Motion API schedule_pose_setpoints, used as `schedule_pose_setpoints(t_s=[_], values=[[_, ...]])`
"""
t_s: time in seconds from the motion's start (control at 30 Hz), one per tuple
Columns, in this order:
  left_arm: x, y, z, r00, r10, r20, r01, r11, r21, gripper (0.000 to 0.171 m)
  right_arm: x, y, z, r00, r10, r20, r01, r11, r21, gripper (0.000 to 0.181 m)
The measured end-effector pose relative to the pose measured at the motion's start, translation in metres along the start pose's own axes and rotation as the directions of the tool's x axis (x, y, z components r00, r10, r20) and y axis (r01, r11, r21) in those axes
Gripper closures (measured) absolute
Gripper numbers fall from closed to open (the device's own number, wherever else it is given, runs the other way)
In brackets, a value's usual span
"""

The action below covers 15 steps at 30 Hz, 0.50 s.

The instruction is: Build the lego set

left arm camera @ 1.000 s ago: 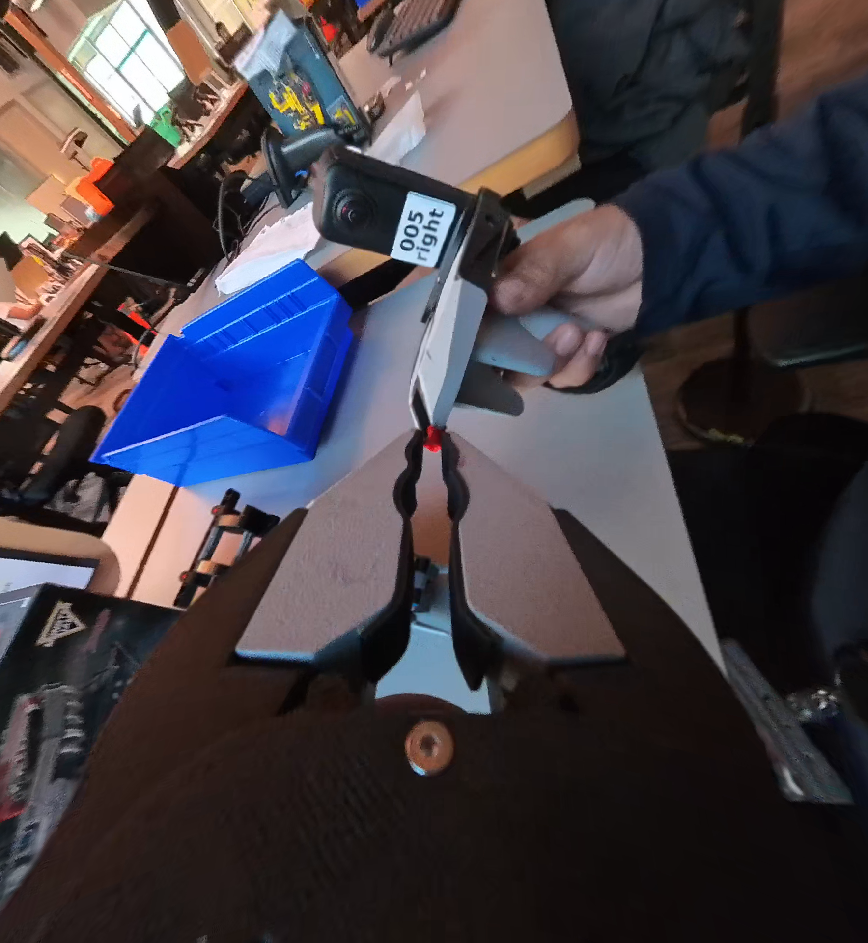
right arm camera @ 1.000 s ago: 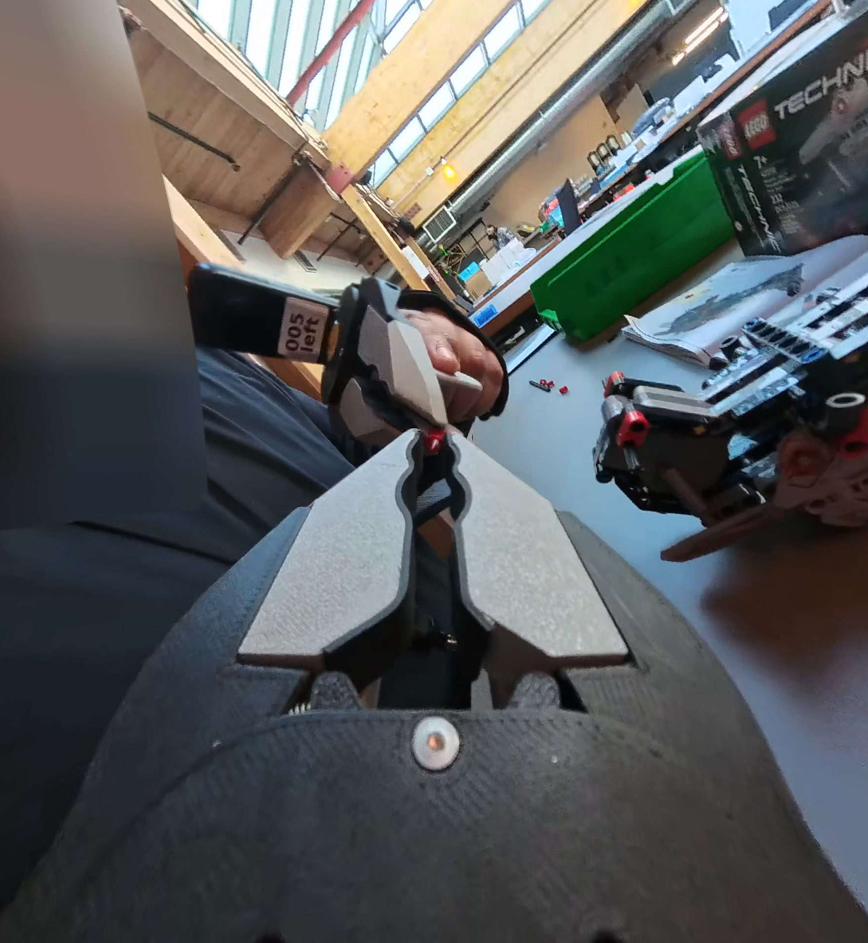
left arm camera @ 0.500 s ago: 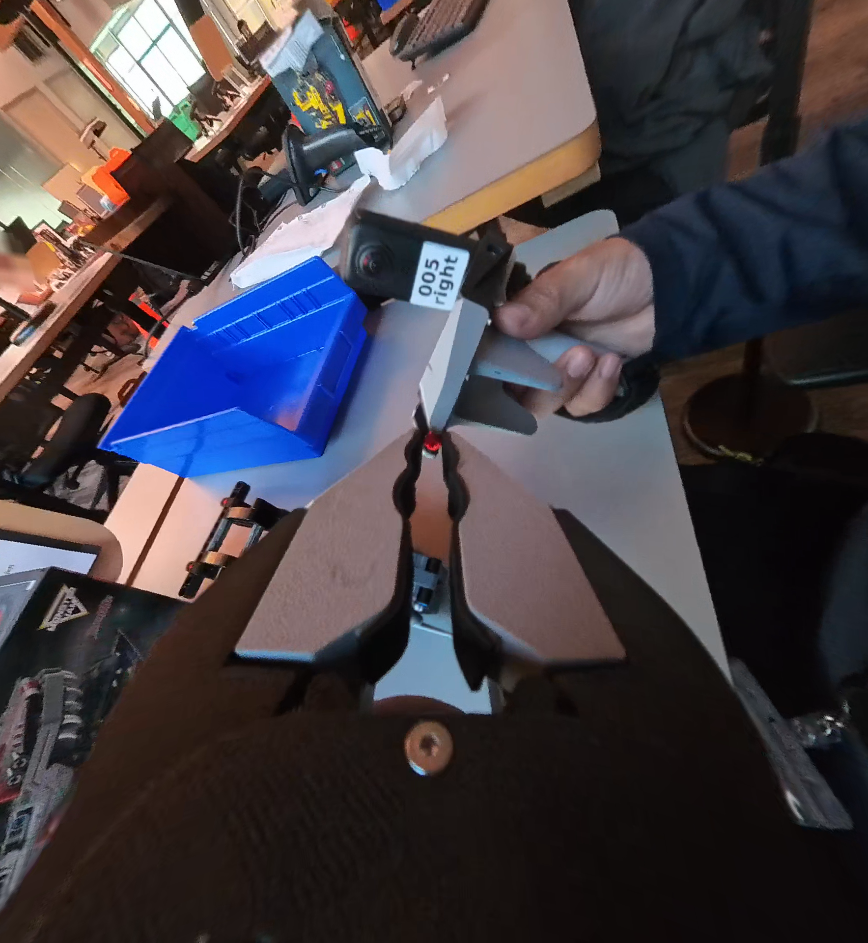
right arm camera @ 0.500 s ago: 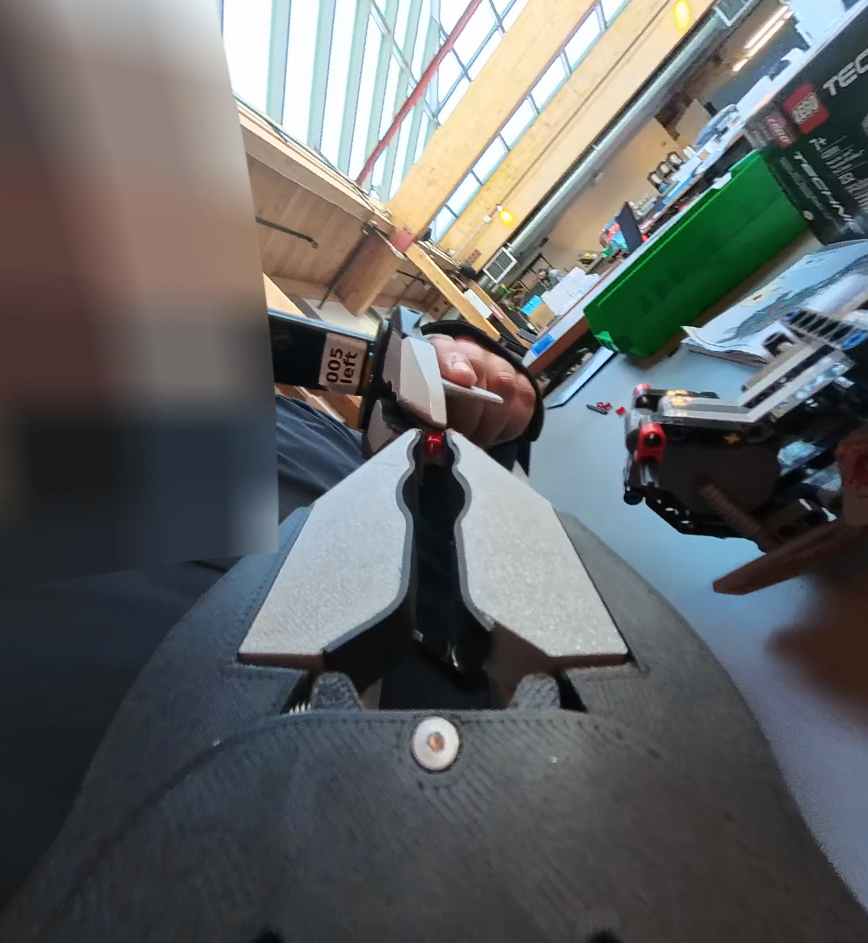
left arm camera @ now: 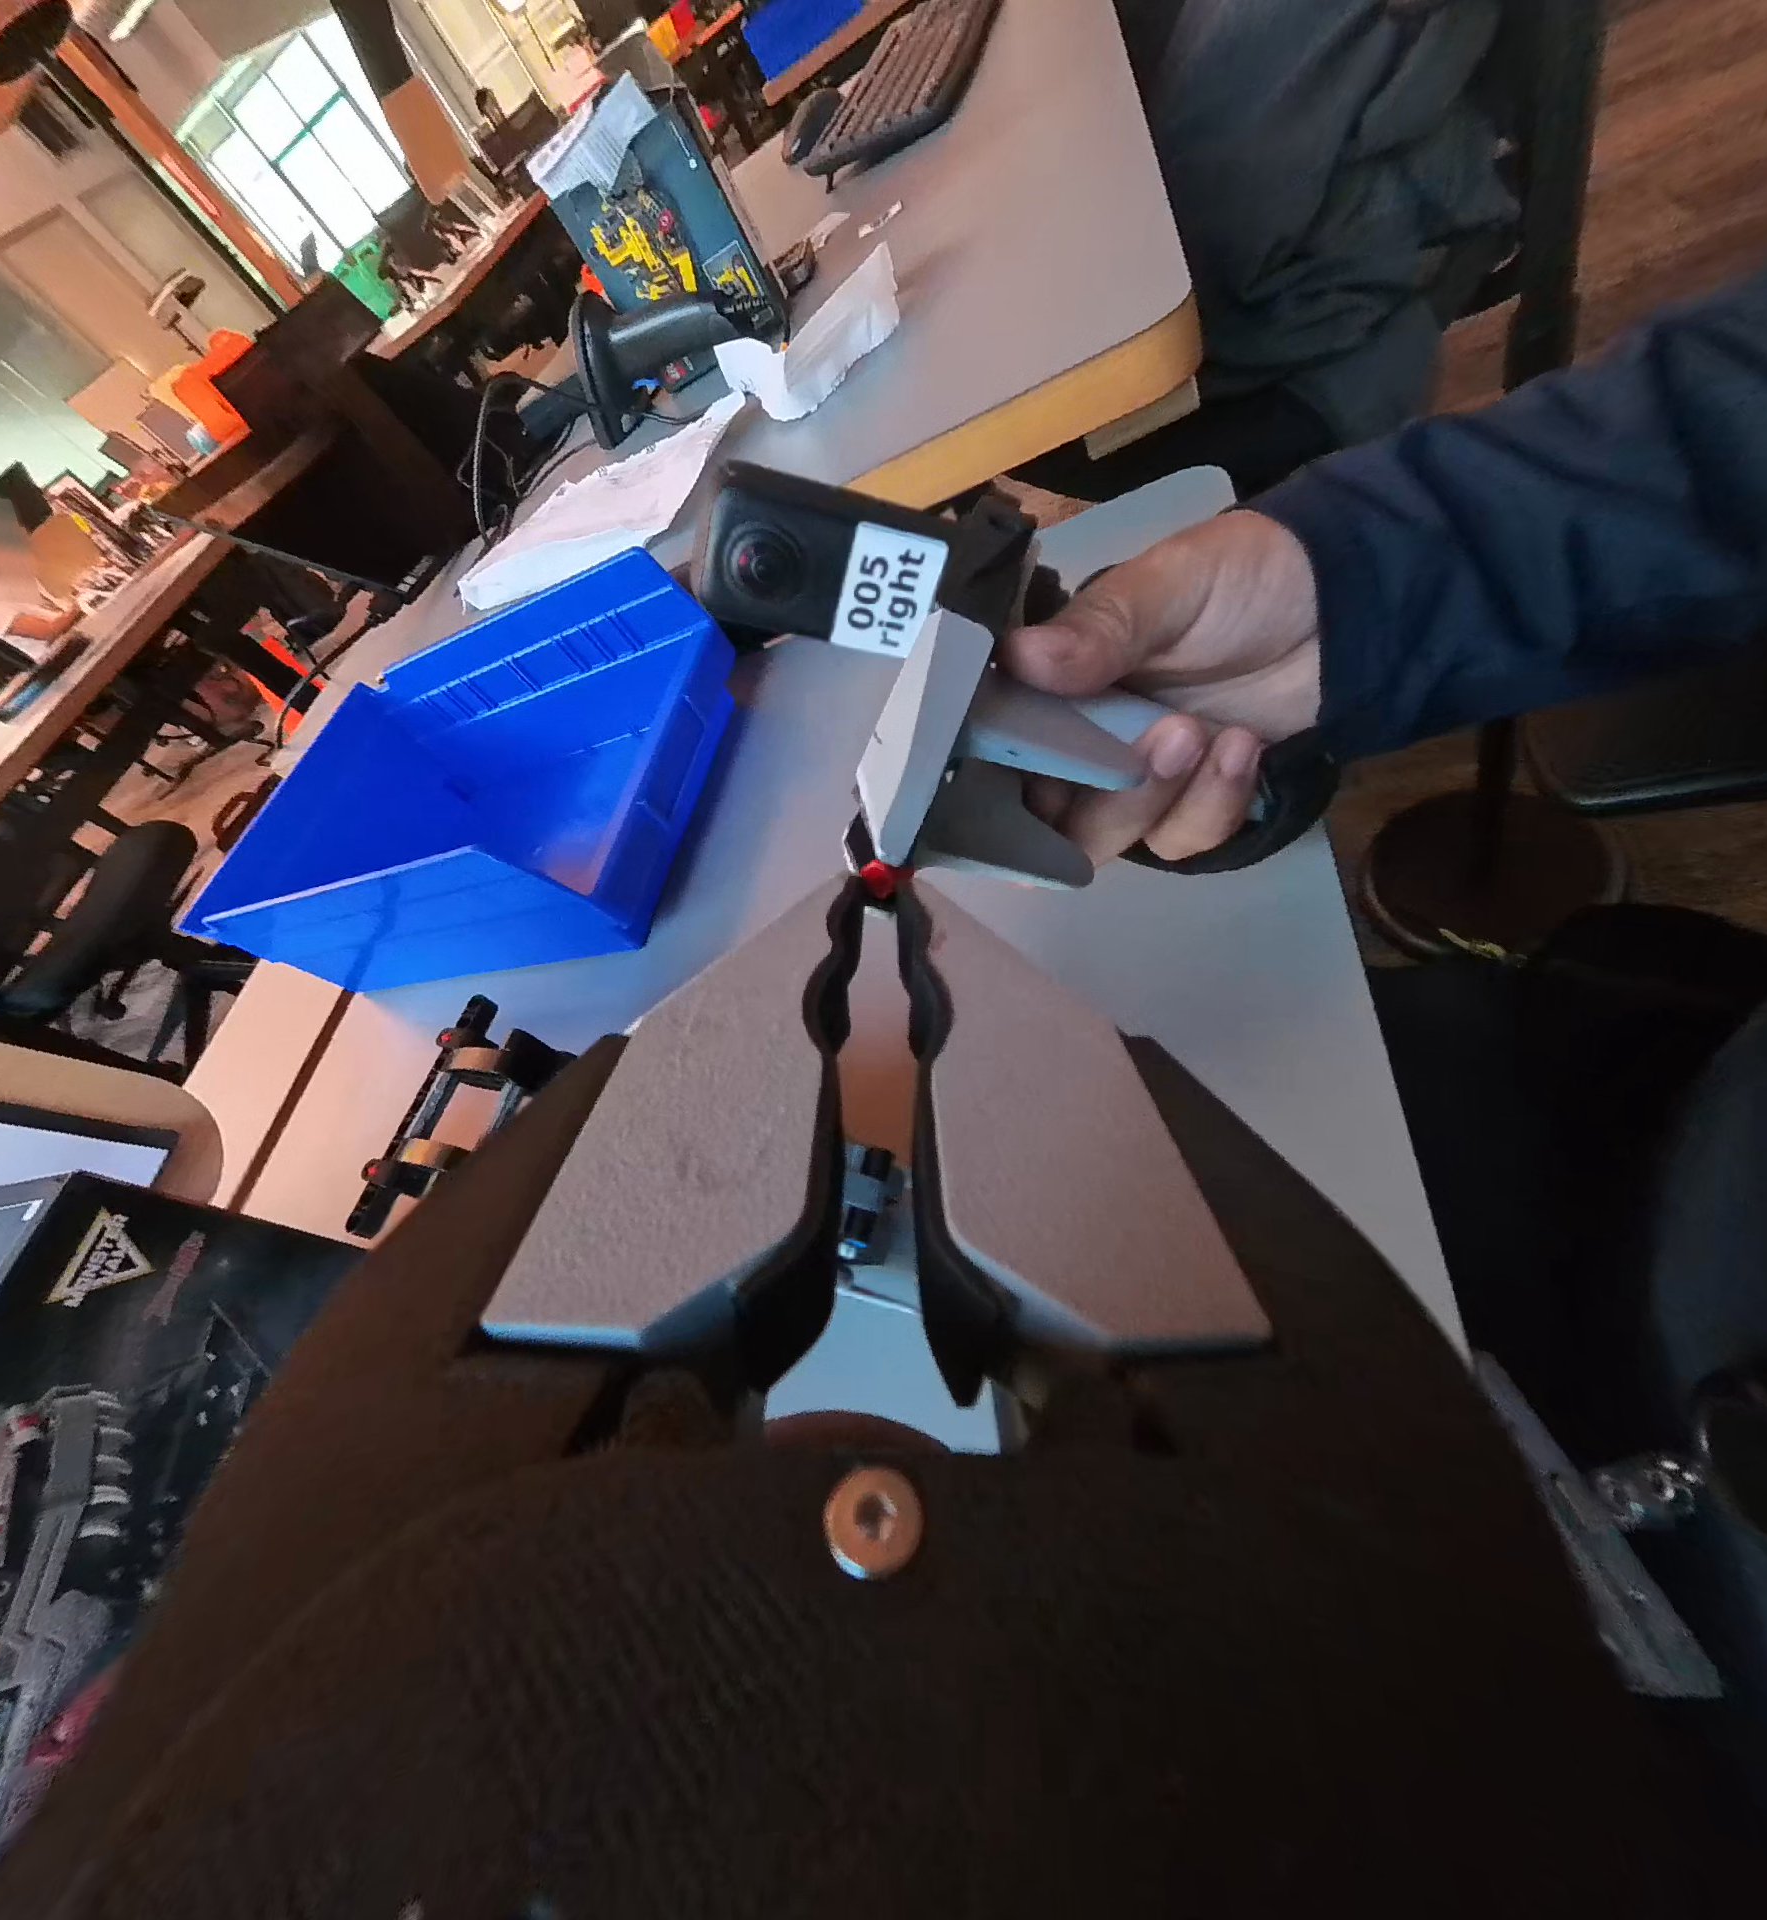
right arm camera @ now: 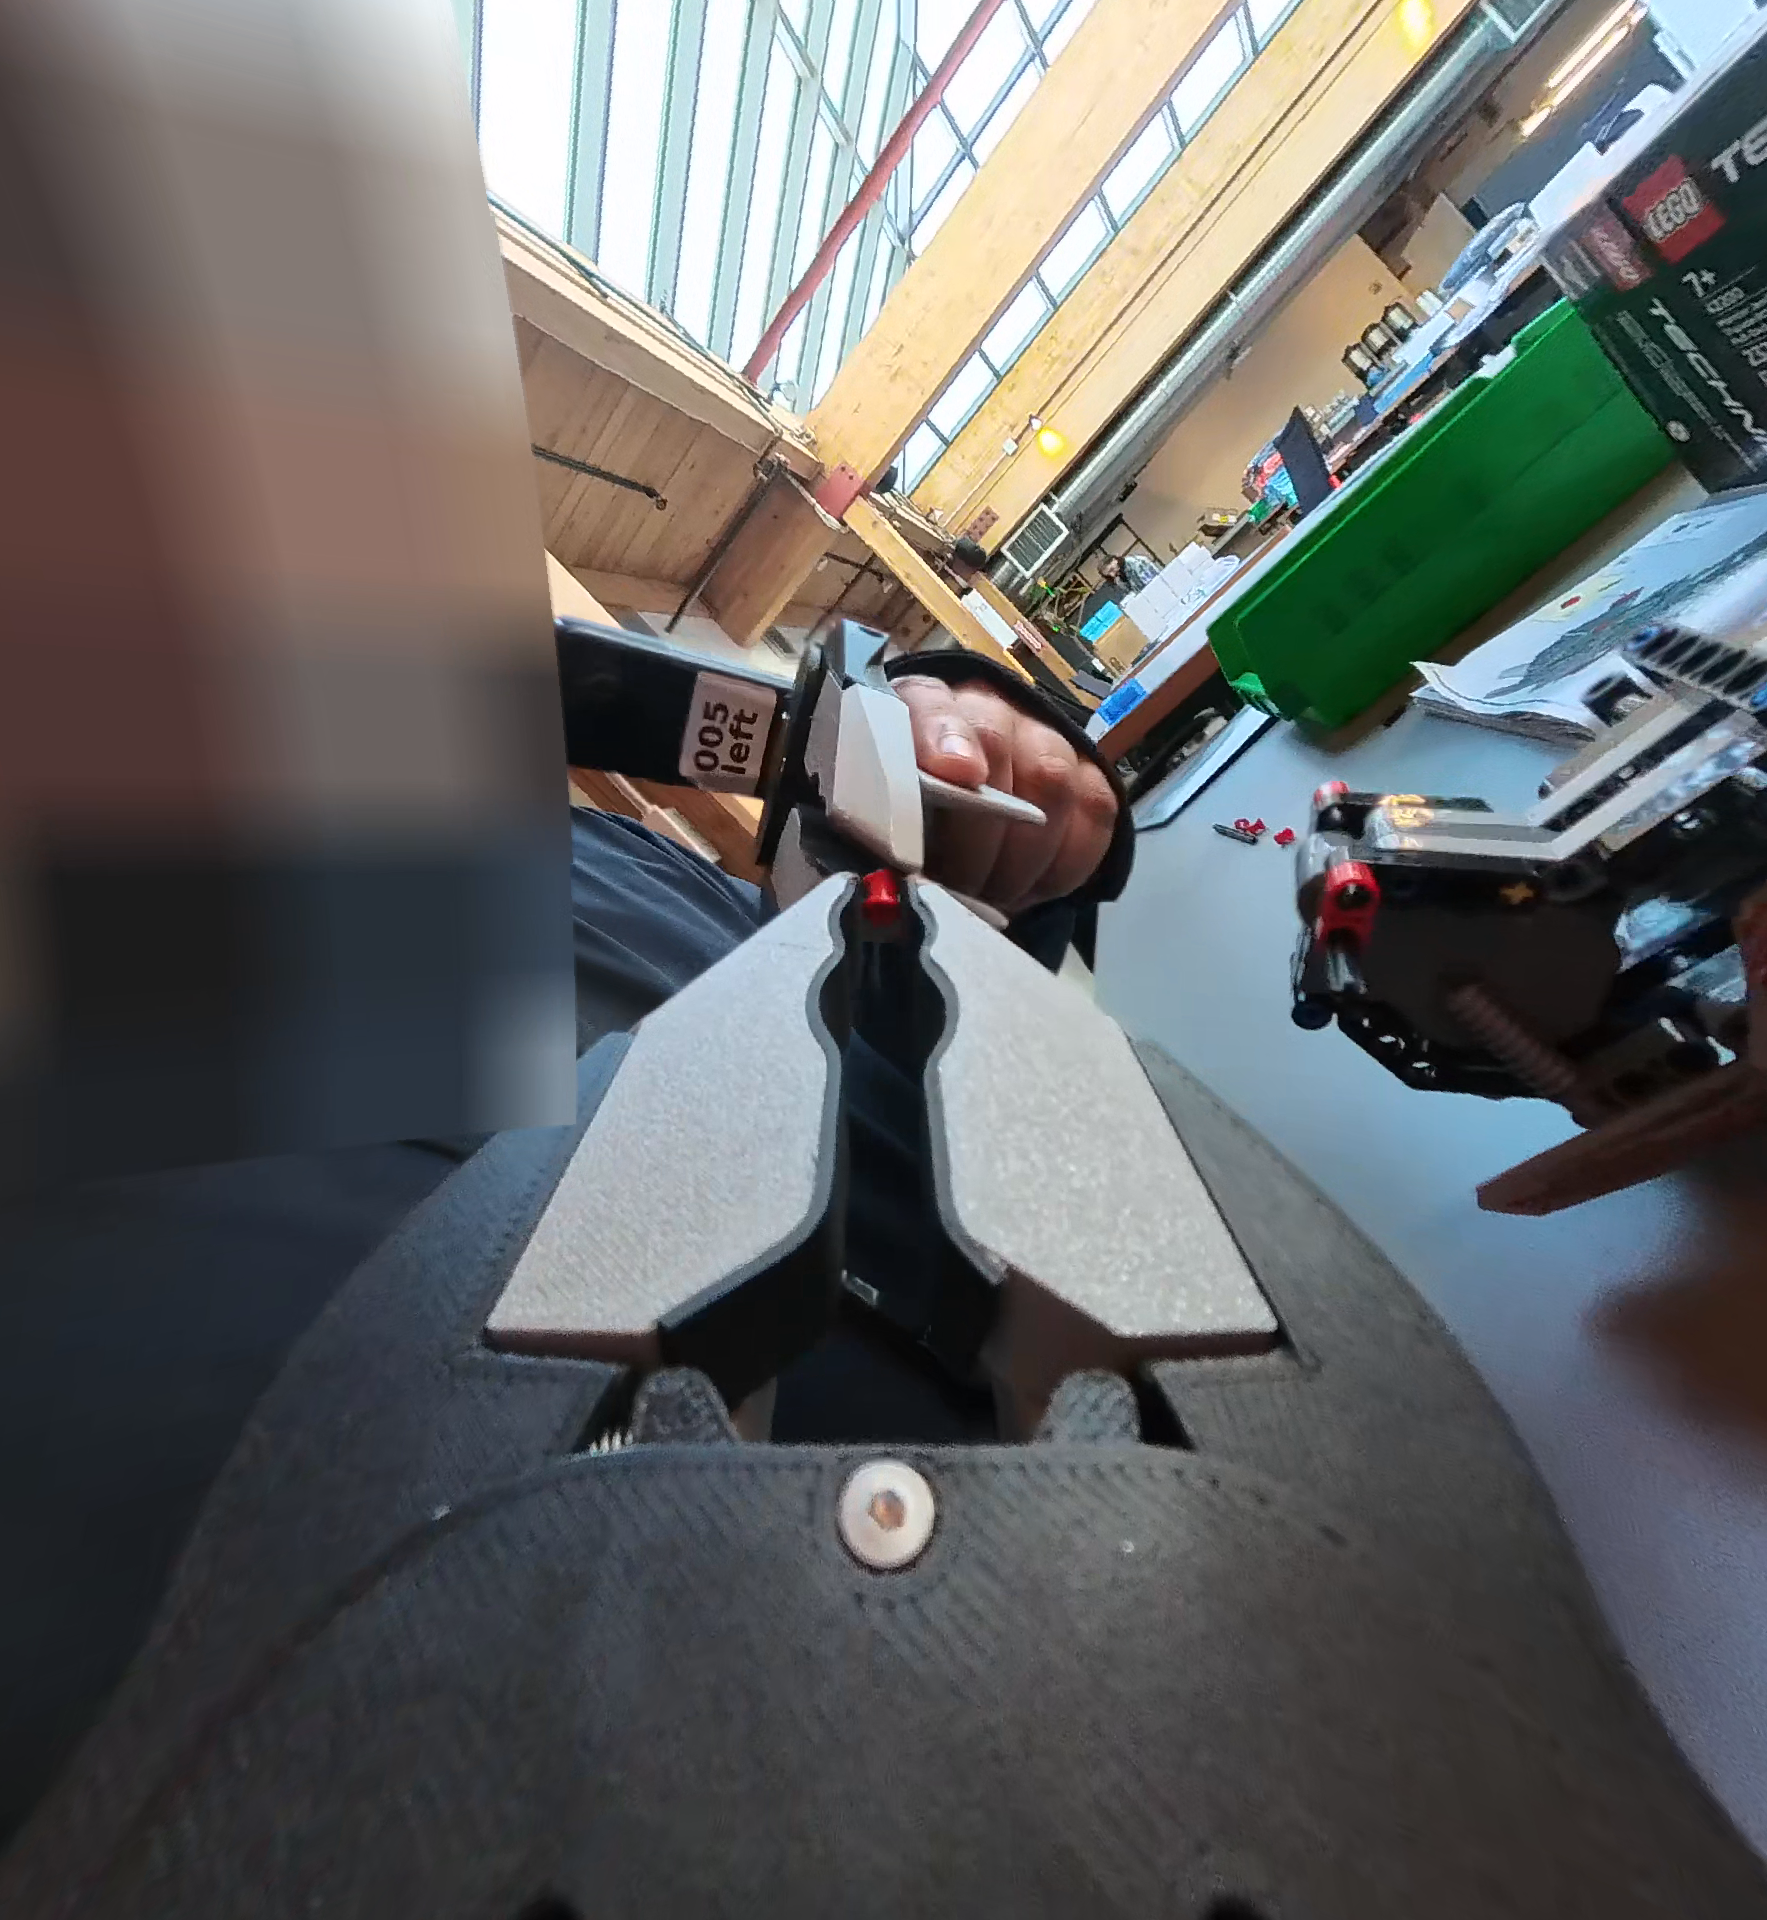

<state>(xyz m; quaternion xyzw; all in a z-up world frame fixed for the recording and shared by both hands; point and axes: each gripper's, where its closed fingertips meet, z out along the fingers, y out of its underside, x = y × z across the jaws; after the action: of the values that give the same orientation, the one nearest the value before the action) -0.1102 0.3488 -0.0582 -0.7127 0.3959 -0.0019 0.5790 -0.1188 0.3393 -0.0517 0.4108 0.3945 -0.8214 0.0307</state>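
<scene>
A small red Lego pin (left arm camera: 879, 879) sits between the tips of both grippers, which meet tip to tip above the grey table (left arm camera: 1170, 966). My left gripper (left arm camera: 877, 902) is shut on one end of the pin. My right gripper (right arm camera: 879, 906) is shut on the other end of the pin (right arm camera: 879, 898). Each hand-held gripper shows in the other's view: the right gripper (left arm camera: 863, 857), the left gripper (right arm camera: 874, 873). The partly built black and red Lego model (right arm camera: 1481, 935) stands on the table to the right in the right wrist view.
A blue bin (left arm camera: 474, 790) and a black Lego frame piece (left arm camera: 443, 1122) lie left of the grippers. A Lego box (left arm camera: 79, 1403) is at lower left. A green bin (right arm camera: 1430, 582), a booklet (right arm camera: 1544, 665) and loose red pieces (right arm camera: 1258, 829) lie behind the model. Left and right tips are no more than a few centimetres apart.
Both grippers have stayed tip to tip on the red pin. The pair has shifted and tilted a little, so the model sits farther right in the right wrist view.
</scene>
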Motion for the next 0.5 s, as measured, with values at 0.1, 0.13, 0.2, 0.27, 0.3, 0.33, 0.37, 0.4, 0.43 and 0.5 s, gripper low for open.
schedule_pose_setpoints(t_s=[0.1,0.13,0.2,0.27,0.3,0.33,0.37,0.4,0.43,0.5], values=[[0.0038,-0.0018,-0.0002,0.996,-0.072,-0.06,0.073,0.997,0.021,0.164,-0.0017,0.0005,-0.0009,1.0,-0.018,-0.01,0.017,1.0,-0.022,0.178],[0.0033,-0.0029,-0.0006,0.993,-0.093,-0.073,0.095,0.995,0.031,0.165,-0.0022,0.0008,-0.0007,1.0,-0.017,-0.011,0.017,0.999,-0.03,0.178],[0.0027,-0.0036,-0.0012,0.991,-0.096,-0.089,0.1,0.994,0.039,0.168,-0.0025,0.0017,-0.0002,0.999,-0.027,-0.02,0.026,0.999,-0.045,0.178],[0.0038,-0.004,-0.0015,0.99,-0.094,-0.109,0.099,0.994,0.042,0.168,-0.0036,0.0031,-0.0001,0.999,-0.031,-0.02,0.03,0.998,-0.064,0.178],[0.0044,-0.0049,-0.0017,0.987,-0.106,-0.122,0.112,0.993,0.046,0.168,-0.0043,0.0035,0.0,0.999,-0.034,-0.021,0.033,0.997,-0.071,0.178],[0.0049,-0.005,-0.0017,0.984,-0.12,-0.134,0.127,0.991,0.047,0.168,-0.0042,0.0043,0.0001,0.999,-0.04,-0.027,0.038,0.996,-0.081,0.178],[0.005,-0.0043,-0.0014,0.982,-0.127,-0.143,0.134,0.99,0.042,0.167,-0.0036,0.0048,0.0001,0.998,-0.045,-0.035,0.041,0.995,-0.09,0.178],[0.0052,-0.0036,-0.0012,0.981,-0.124,-0.147,0.132,0.99,0.04,0.168,-0.0035,0.0049,0.0001,0.998,-0.045,-0.038,0.041,0.995,-0.096,0.178],[0.006,-0.0038,-0.0015,0.982,-0.115,-0.15,0.123,0.991,0.045,0.168,-0.0041,0.0058,0.0001,0.999,-0.042,-0.034,0.038,0.994,-0.106,0.178],[0.0076,-0.0037,-0.002,0.984,-0.096,-0.153,0.104,0.993,0.047,0.168,-0.0041,0.0073,0.0008,0.998,-0.044,-0.037,0.039,0.991,-0.124,0.178]])
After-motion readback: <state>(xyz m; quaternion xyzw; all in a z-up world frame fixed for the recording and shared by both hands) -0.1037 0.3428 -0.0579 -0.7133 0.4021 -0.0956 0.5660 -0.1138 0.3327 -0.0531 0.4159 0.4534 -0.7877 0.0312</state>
